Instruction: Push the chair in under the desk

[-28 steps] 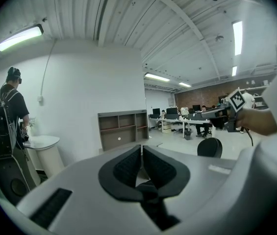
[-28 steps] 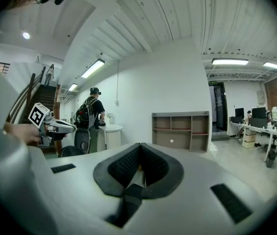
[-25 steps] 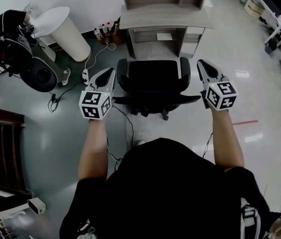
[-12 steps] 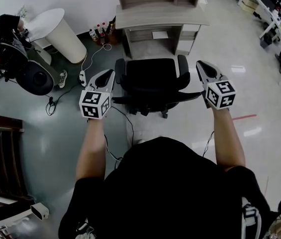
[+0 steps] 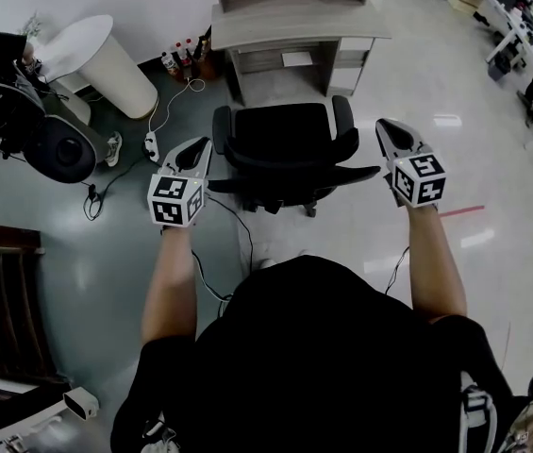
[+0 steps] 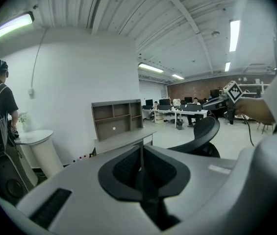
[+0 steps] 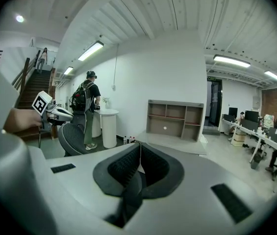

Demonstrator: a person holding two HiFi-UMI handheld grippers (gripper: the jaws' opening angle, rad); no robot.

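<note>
Chair (image 5: pixel 285 138) fronts desk (image 5: pixel 294 28) edge w/ bare floor (image 5: pixel 280 90) btwn; left gripper (image 5: pixel 201 144) & right gripper (image 5: pixel 385 125) jaws closed, empty.

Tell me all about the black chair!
The chair is a black office chair with a curved, mesh-looking back, two armrests and a wheeled base on the shiny floor. It stands upright facing the desk, just in front of it, not yet under. The left tongs and right tongs flank its back, shut, seemingly not touching it.
</note>
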